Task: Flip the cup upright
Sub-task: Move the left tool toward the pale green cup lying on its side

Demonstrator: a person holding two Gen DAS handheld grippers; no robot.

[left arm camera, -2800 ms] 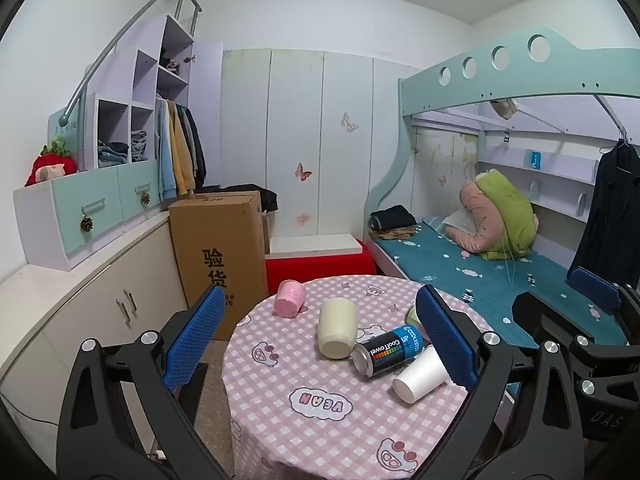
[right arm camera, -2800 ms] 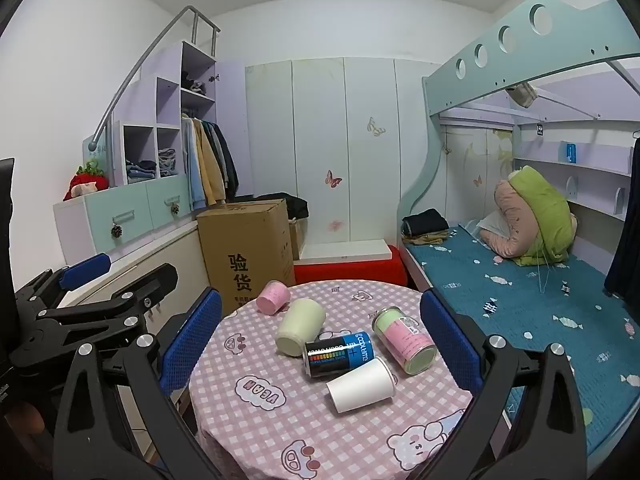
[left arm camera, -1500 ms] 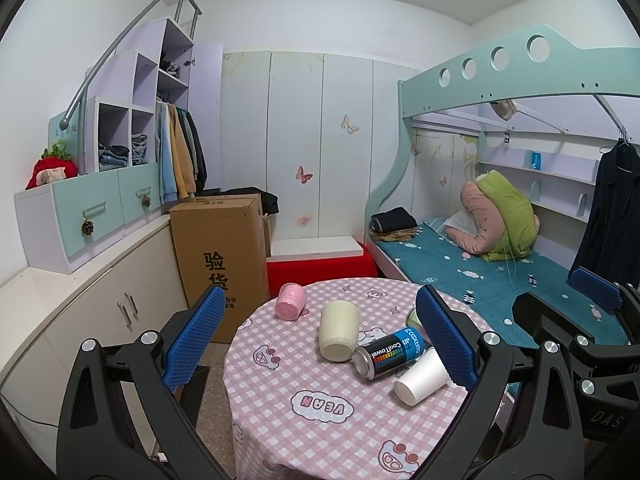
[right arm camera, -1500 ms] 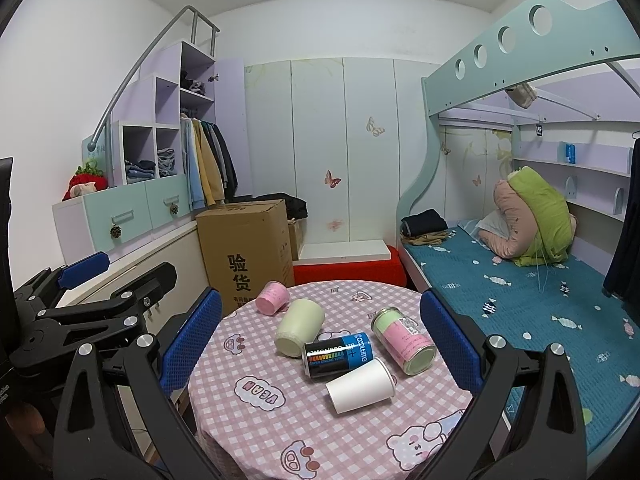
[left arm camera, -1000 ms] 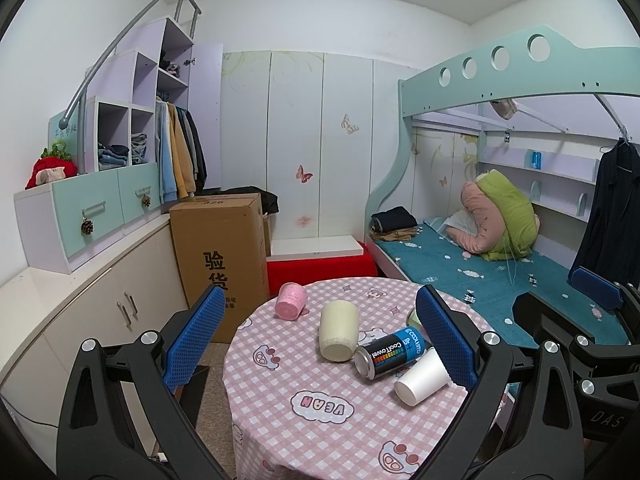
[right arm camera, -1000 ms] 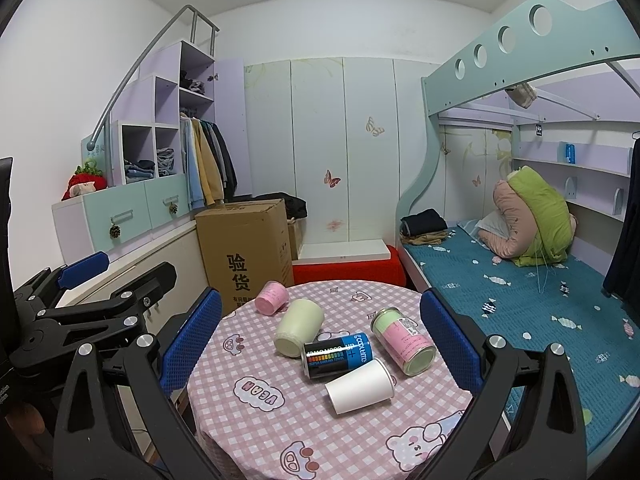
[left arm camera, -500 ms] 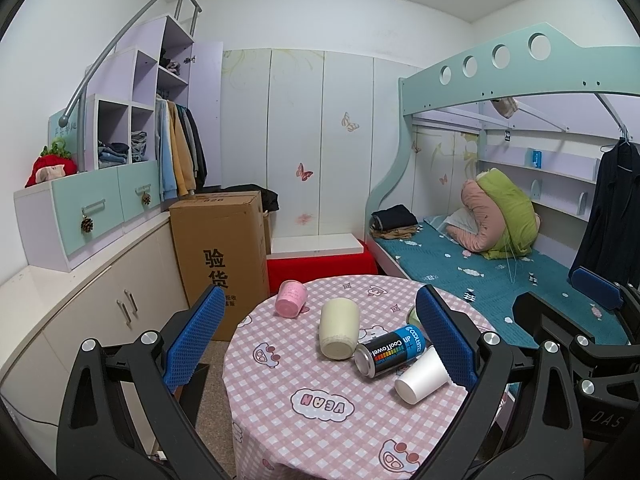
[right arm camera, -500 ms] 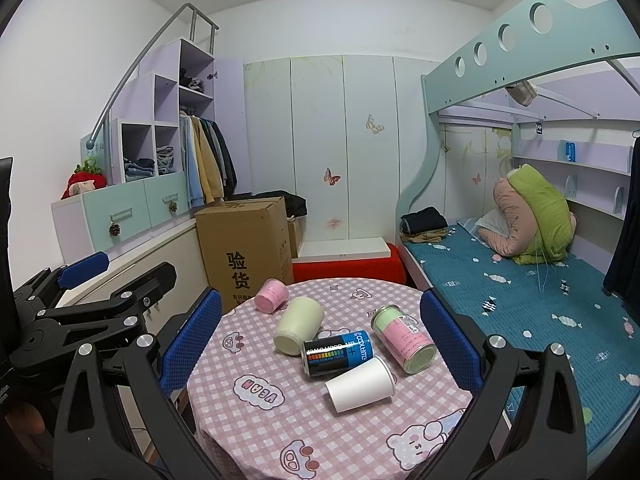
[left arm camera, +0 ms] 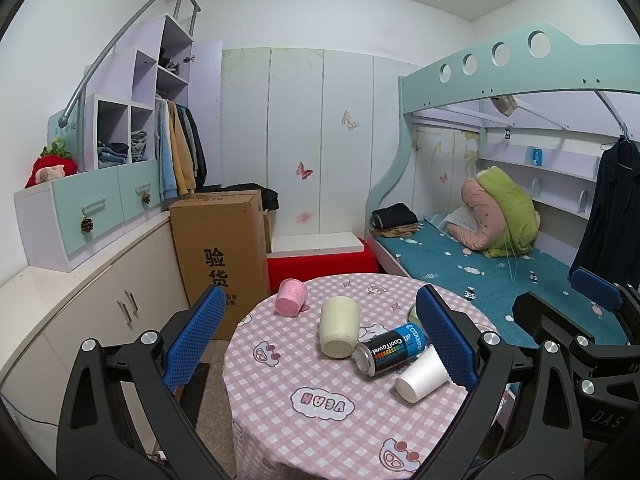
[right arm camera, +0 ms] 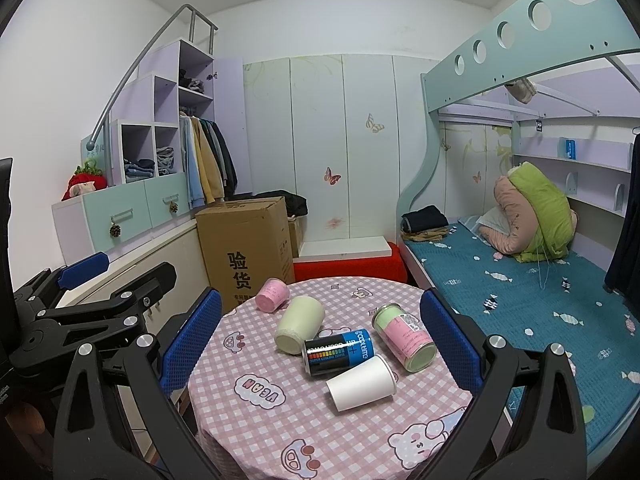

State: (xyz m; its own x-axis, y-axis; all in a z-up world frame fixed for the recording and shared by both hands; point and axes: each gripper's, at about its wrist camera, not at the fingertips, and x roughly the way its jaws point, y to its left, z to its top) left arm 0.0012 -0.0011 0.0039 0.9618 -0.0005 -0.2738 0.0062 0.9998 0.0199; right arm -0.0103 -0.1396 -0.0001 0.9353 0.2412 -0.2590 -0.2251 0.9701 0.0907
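A round table with a pink checked cloth (left arm camera: 320, 400) (right arm camera: 280, 412) holds several things lying on their sides. A white paper cup (left arm camera: 421, 369) (right arm camera: 362, 378) lies nearest, beside a black and blue can (left arm camera: 390, 349) (right arm camera: 340, 352). A cream cup (left arm camera: 339, 331) (right arm camera: 300, 324) and a small pink cup (left arm camera: 291, 297) (right arm camera: 272, 295) lie farther back. A pink and green can (right arm camera: 404, 337) lies at the right. My left gripper (left arm camera: 320, 332) and my right gripper (right arm camera: 320, 340) are both open, empty and held back from the table.
A cardboard box (left arm camera: 222, 256) (right arm camera: 248, 248) stands on the floor behind the table at the left. Low cabinets (left arm camera: 80, 320) run along the left wall. A bunk bed (left arm camera: 500, 260) (right arm camera: 520, 280) fills the right side. A red step (right arm camera: 348, 266) sits behind the table.
Both views have drifted only very slightly. The things on the table have not moved and both grippers stay open.
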